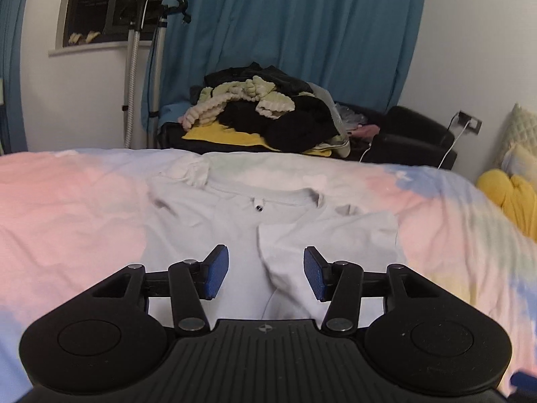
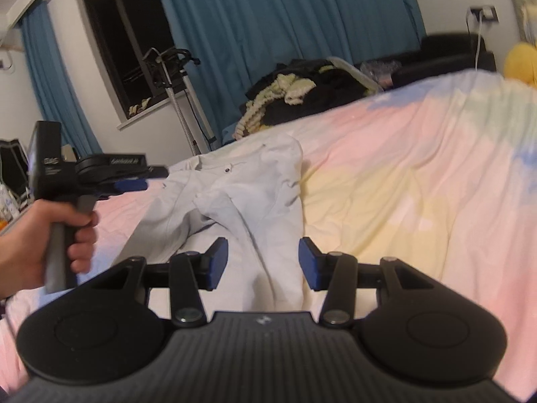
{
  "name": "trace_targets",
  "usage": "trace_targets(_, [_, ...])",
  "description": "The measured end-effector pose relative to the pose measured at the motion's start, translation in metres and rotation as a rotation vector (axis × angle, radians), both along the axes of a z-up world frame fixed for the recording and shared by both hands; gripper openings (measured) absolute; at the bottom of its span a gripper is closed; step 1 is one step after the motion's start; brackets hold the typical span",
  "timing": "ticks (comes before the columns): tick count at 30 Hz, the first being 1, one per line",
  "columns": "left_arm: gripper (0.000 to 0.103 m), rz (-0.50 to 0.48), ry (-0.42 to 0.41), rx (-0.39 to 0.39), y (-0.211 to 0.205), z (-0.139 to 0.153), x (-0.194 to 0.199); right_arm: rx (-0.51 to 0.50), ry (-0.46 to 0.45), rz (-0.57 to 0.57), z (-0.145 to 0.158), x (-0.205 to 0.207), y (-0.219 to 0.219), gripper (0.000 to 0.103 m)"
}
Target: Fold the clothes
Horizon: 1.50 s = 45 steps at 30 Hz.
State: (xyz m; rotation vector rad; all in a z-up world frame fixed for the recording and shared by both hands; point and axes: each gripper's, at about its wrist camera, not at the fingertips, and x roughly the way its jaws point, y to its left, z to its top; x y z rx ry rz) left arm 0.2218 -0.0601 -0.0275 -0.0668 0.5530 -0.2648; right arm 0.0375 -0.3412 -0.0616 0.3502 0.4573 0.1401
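Covering the bed is a pastel duvet point(image 1: 84, 208) in pink, blue and yellow, with teal curtains point(image 1: 295, 30) and one dark window point(image 2: 120, 50) behind. One white garment point(image 1: 295, 221) lies spread on the duvet; one heap of dark and cream laundry point(image 1: 265, 110) sits beyond the bed. Two grippers: the left gripper point(image 1: 266, 275) and the right gripper point(image 2: 263, 263) both hover over the garment, fingers parted and grasping nothing. One hand point(image 2: 50, 235) grips the left tool's handle.

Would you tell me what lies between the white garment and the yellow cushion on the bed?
Only bare pastel bedspread lies between the white garment and the yellow cushion, as the right wrist view shows.
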Motion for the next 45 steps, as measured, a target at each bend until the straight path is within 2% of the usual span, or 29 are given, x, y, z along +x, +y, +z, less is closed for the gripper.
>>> trace_targets(3, [0.055, -0.008, -0.018, 0.007, 0.009, 0.006, -0.034, -0.017, -0.019, 0.015, 0.007, -0.015, 0.006, 0.048])
trace_targets(7, [0.062, -0.033, -0.03, 0.007, 0.016, 0.008, -0.082, -0.033, -0.046, 0.016, 0.021, -0.034, 0.011, 0.048])
trace_targets(11, [0.062, -0.092, -0.013, -0.026, 0.012, 0.0, -0.128, -0.033, -0.085, -0.005, 0.037, -0.049, 0.01, 0.048])
trace_targets(16, [0.062, -0.233, 0.047, -0.074, -0.02, -0.015, -0.179, -0.016, -0.104, -0.058, 0.049, -0.062, -0.007, 0.051])
trace_targets(18, [0.062, -0.306, 0.084, -0.076, -0.039, -0.025, -0.194, -0.013, -0.105, -0.092, 0.05, -0.063, -0.018, 0.058])
trace_targets(21, [0.061, -0.395, 0.146, -0.082, -0.067, -0.037, -0.211, 0.005, -0.109, -0.135, 0.05, -0.062, -0.036, 0.061])
trace_targets(24, [0.061, -0.443, 0.209, -0.086, -0.093, -0.052, -0.214, 0.026, -0.098, -0.172, 0.044, -0.059, -0.05, 0.063])
trace_targets(26, [0.06, -0.465, 0.245, -0.069, -0.108, -0.066, -0.213, 0.04, -0.09, -0.183, 0.04, -0.057, -0.057, 0.063])
trace_targets(31, [0.059, -0.471, 0.279, -0.001, -0.128, -0.095, -0.207, 0.049, -0.068, -0.169, 0.03, -0.048, -0.059, 0.063])
trace_targets(32, [0.055, -0.472, 0.273, 0.01, -0.13, -0.097, -0.207, 0.049, -0.064, -0.163, 0.029, -0.046, -0.057, 0.063])
trace_targets(34, [0.027, -0.468, 0.259, 0.031, -0.13, -0.098, -0.203, 0.048, -0.053, -0.157, 0.025, -0.041, -0.055, 0.063])
trace_targets(36, [0.006, -0.461, 0.269, 0.01, -0.124, -0.095, -0.2, 0.051, -0.05, -0.149, 0.024, -0.04, -0.054, 0.063])
trace_targets(40, [0.004, -0.477, 0.272, -0.067, -0.105, -0.073, -0.195, 0.057, -0.051, -0.138, 0.024, -0.039, -0.054, 0.063])
trace_targets(45, [0.004, -0.505, 0.303, -0.244, -0.067, -0.033, -0.18, 0.065, -0.055, -0.137, 0.027, -0.042, -0.052, 0.063])
